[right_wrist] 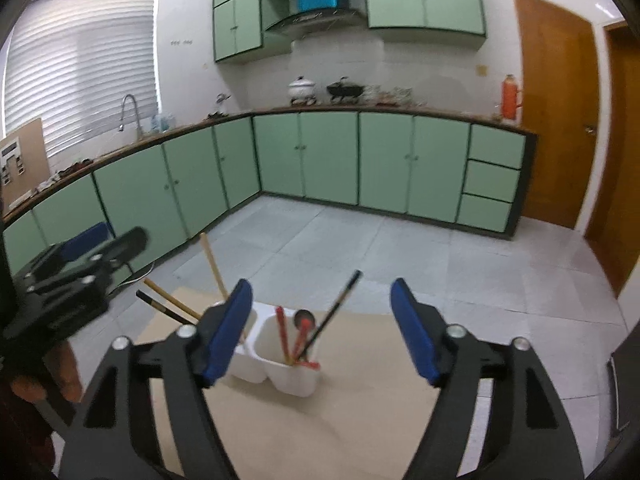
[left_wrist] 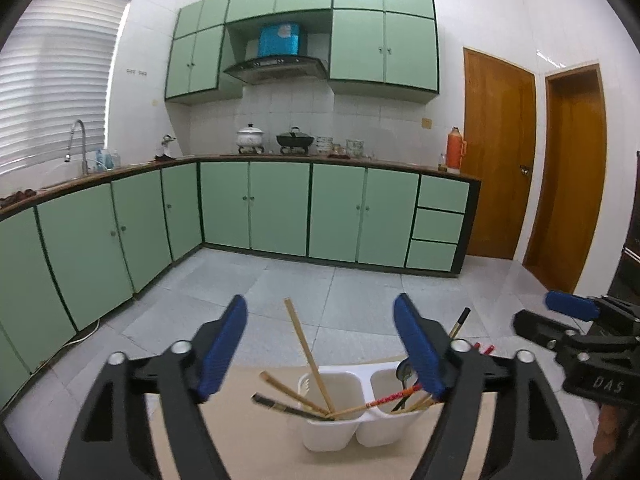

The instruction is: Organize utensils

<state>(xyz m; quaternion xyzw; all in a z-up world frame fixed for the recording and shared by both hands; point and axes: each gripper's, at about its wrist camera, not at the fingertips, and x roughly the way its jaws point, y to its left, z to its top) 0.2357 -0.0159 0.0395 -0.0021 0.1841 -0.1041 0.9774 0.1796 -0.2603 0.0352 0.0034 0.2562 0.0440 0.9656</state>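
Observation:
A white two-compartment utensil holder (left_wrist: pixel 328 436) (right_wrist: pixel 292 380) stands on a beige tabletop (left_wrist: pixel 248 440). Its left compartment holds wooden chopsticks (left_wrist: pixel 308 352) and a dark one, all leaning outward. The right compartment holds a spoon (right_wrist: pixel 304 316), red chopsticks (right_wrist: pixel 282 332) and a black chopstick (right_wrist: pixel 336 308). My left gripper (left_wrist: pixel 320 320) is open just in front of and above the holder, nothing between its blue pads. My right gripper (right_wrist: pixel 322 300) is open too and empty, to the holder's right. Each gripper shows in the other's view: the right gripper (left_wrist: pixel 552 316) and the left gripper (right_wrist: pixel 108 240).
Beyond the table's far edge lies a grey tiled floor (left_wrist: pixel 320 280). Green cabinets (left_wrist: pixel 280 212) with a worktop line the far and left walls. Wooden doors (left_wrist: pixel 500 152) stand at the right. Bare tabletop (right_wrist: pixel 340 420) lies in front of the holder.

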